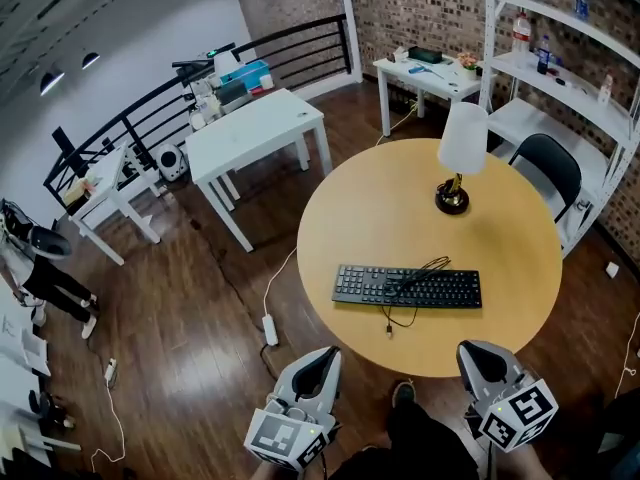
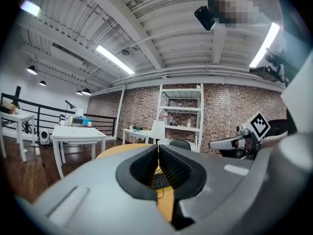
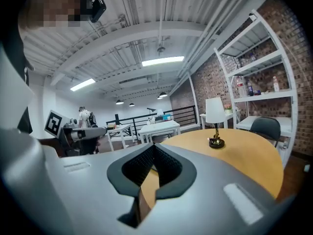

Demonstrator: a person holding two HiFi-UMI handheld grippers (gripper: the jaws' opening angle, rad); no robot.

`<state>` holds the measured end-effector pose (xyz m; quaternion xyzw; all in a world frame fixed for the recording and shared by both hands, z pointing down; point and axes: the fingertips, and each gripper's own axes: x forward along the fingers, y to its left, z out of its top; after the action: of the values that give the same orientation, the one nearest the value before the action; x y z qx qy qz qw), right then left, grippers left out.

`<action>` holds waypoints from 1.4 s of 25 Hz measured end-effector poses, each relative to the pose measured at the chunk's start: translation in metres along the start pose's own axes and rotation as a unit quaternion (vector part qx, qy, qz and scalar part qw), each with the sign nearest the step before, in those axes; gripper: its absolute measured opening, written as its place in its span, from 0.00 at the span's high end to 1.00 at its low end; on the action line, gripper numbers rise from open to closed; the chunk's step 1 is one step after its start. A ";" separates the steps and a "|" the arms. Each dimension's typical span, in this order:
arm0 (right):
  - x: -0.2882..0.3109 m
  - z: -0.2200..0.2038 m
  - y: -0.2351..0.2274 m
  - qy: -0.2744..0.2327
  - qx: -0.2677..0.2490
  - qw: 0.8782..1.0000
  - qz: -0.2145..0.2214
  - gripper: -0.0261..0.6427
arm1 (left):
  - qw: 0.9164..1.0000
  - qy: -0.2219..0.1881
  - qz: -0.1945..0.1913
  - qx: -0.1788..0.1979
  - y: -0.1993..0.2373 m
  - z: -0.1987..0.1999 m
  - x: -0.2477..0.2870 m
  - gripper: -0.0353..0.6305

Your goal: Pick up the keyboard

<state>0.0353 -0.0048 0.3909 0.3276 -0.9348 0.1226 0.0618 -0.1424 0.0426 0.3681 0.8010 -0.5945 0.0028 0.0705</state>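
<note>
Two grey hand-held grippers sit at the bottom of the head view, the left gripper [image 1: 320, 360] and the right gripper [image 1: 476, 354] both just off the near edge of a round, yellow wooden table [image 1: 400, 203] and pointing towards it. A black rectangular keyboard [image 1: 407, 287] lies flat on the near half of that table, clear of both grippers, with its thin black cable [image 1: 392, 318] looped over the keys and trailing off the front edge. A small lamp with a white shade and dark round base [image 1: 460, 158] stands further back. In the left gripper view, the left gripper [image 2: 158, 155] has its ribbed black pads pressed together with nothing between them; a strip of the keyboard [image 2: 159, 180] shows in the notch below the pads. In the right gripper view, the right gripper [image 3: 153, 153] is likewise closed and empty, with the table [image 3: 239, 151] and the lamp [image 3: 215, 119] to its right.
</note>
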 end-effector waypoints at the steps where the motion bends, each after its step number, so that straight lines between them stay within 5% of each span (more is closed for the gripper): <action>1: 0.007 0.007 -0.009 -0.004 -0.004 1.000 0.004 0.96 | 1.000 0.002 -0.001 0.002 0.003 0.004 0.014 0.94; 19: 0.079 0.043 -0.143 -0.011 0.009 1.000 0.003 0.96 | 0.998 0.046 0.017 -0.025 0.039 0.005 0.167 0.95; 27: 0.107 0.049 -0.190 -0.028 0.048 0.997 -0.055 0.96 | 0.993 0.084 0.007 -0.080 0.097 -0.018 0.191 0.95; 32: 0.116 0.050 -0.203 -0.017 0.045 0.995 -0.093 0.96 | 0.996 0.060 0.015 -0.067 0.149 -0.003 0.203 0.95; 35: 0.125 0.037 -0.220 0.013 0.065 0.993 -0.101 0.91 | 0.990 0.102 0.014 -0.097 0.185 -0.029 0.212 0.95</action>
<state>0.0749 -0.2555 0.4214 0.4224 -0.8860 0.1800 0.0645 -0.2543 -0.2078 0.4357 0.7774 -0.5929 0.0282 0.2080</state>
